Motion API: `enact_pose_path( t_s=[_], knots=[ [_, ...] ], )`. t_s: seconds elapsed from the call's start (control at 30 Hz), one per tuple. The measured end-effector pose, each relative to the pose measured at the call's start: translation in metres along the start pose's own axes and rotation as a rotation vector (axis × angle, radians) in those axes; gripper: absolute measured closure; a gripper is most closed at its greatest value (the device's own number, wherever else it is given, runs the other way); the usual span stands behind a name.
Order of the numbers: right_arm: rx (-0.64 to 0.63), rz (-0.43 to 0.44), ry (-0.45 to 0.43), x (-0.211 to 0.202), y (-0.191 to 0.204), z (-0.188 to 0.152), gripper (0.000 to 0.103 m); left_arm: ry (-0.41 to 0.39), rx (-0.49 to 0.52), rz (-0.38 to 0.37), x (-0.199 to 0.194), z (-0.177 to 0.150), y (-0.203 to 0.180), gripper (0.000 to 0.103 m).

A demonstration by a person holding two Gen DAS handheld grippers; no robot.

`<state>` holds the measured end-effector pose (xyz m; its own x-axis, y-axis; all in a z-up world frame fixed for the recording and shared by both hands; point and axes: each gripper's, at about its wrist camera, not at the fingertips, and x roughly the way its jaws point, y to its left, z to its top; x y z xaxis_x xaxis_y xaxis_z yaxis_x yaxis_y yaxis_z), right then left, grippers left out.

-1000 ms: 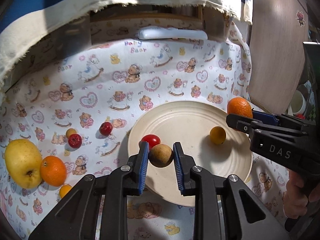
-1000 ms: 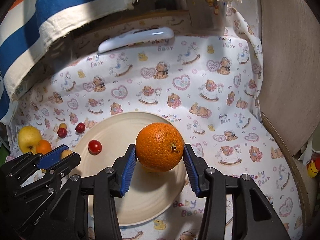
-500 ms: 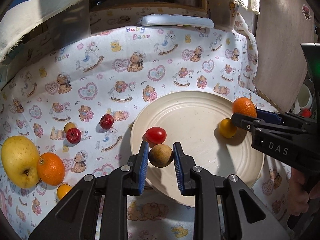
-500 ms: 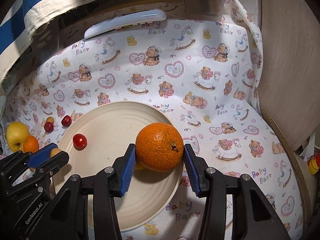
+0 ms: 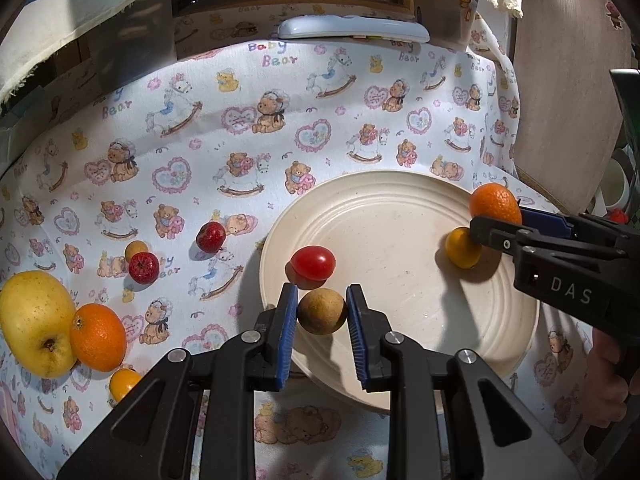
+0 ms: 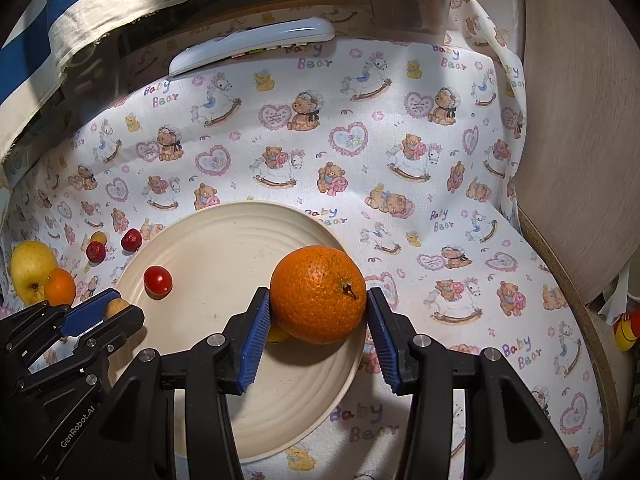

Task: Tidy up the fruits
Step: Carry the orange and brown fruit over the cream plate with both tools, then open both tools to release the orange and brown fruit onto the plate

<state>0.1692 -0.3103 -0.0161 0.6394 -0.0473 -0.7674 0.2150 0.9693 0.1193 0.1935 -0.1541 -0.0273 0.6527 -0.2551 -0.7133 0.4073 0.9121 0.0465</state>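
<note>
My left gripper (image 5: pixel 322 312) is shut on a small brown round fruit (image 5: pixel 321 311), held over the near left rim of the cream plate (image 5: pixel 392 208). My right gripper (image 6: pixel 318 312) is shut on a large orange (image 6: pixel 318 294), held over the plate's right edge (image 6: pixel 224 224); the orange also shows in the left wrist view (image 5: pixel 494 202). On the plate lie a red cherry tomato (image 5: pixel 313 262) and a small yellow fruit (image 5: pixel 462 248), partly hidden under the orange in the right wrist view.
On the bear-print cloth left of the plate lie two small red fruits (image 5: pixel 211 237), a tan fruit (image 5: pixel 136 249), a yellow apple (image 5: pixel 34 322), a mandarin (image 5: pixel 98 336) and a small yellow fruit (image 5: pixel 124 382). A white remote (image 5: pixel 352 30) lies at the back. A wooden board (image 6: pixel 580 120) stands right.
Both grippers have moved forward and lower toward the plate, still holding their fruits. The plate and fruits look larger and nearer.
</note>
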Motion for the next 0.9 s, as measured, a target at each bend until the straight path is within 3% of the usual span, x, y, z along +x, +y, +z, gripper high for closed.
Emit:
enact_pose_path(
  t_s=[0.43, 0.57, 0.7, 0.9],
  knots=[
    [-0.002, 0.0, 0.001, 0.001, 0.001, 0.0, 0.054, 0.008, 0.016, 0.0, 0.004, -0.001, 0.0, 0.075],
    [-0.001, 0.001, 0.002, 0.001, 0.001, 0.0, 0.053, 0.004, 0.008, -0.008, 0.002, -0.001, 0.002, 0.066],
    [-0.001, 0.002, 0.002, 0.001, 0.0, -0.001, 0.053, -0.023, 0.0, 0.002, -0.007, 0.0, 0.002, 0.049],
    [0.006, 0.022, -0.009, -0.003, 0.0, -0.002, 0.052, -0.062, -0.042, 0.001, -0.022, 0.005, 0.014, 0.047]
  ],
)
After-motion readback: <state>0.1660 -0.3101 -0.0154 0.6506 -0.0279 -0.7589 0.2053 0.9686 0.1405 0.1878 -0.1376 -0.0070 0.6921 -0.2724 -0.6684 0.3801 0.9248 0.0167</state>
